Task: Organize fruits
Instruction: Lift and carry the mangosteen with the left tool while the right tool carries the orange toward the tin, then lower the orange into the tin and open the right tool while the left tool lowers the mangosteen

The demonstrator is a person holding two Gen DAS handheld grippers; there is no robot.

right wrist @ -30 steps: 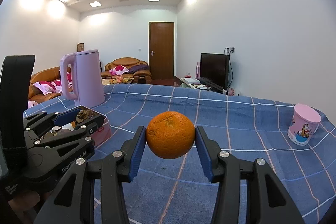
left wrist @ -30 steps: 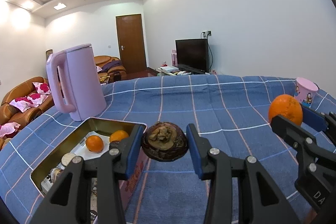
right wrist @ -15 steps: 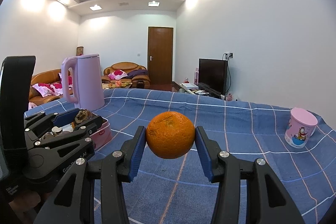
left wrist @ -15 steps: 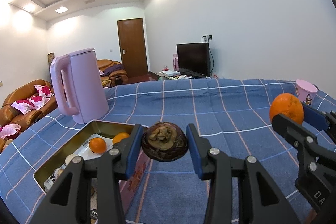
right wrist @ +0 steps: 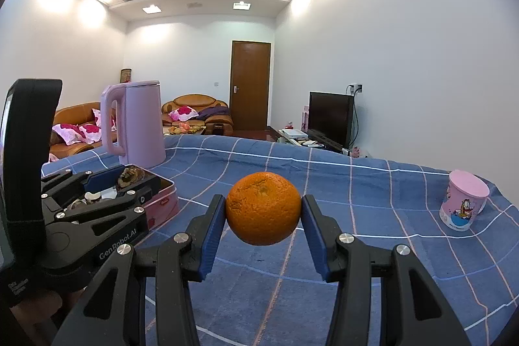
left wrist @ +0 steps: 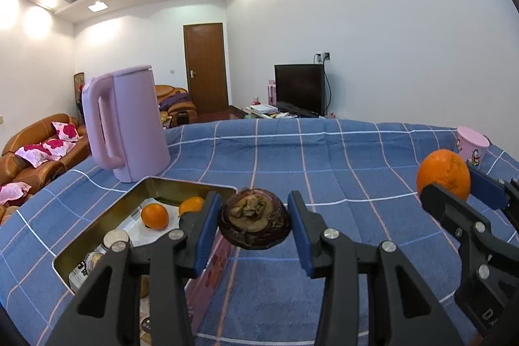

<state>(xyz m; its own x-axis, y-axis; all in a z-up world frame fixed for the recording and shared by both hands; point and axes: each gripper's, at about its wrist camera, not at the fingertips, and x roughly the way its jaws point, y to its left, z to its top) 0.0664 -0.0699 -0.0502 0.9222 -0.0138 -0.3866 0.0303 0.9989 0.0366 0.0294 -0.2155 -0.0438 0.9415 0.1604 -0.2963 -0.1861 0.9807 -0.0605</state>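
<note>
My left gripper [left wrist: 254, 206] is shut on a dark brown, rough-topped fruit [left wrist: 254, 219], held above the near right corner of a gold-lined tin [left wrist: 191, 185]. Two small oranges [left wrist: 155, 215] lie inside the tin with some packets. My right gripper [right wrist: 263, 209] is shut on a large orange [right wrist: 263, 208], held over the blue checked cloth [right wrist: 356, 184]. In the right wrist view the left gripper [right wrist: 126, 180] is at the left, over the tin [right wrist: 167, 200]. In the left wrist view the large orange [left wrist: 443, 173] shows at the right edge.
A tall pink kettle [left wrist: 126, 122] stands behind the tin at the left. A pink cartoon cup [right wrist: 464, 203] stands near the cloth's right edge. Bare cloth lies between them. Sofas, a door and a television are far behind.
Both grippers keep their fruits. The views drift only slightly, and nothing on the cloth has moved.
</note>
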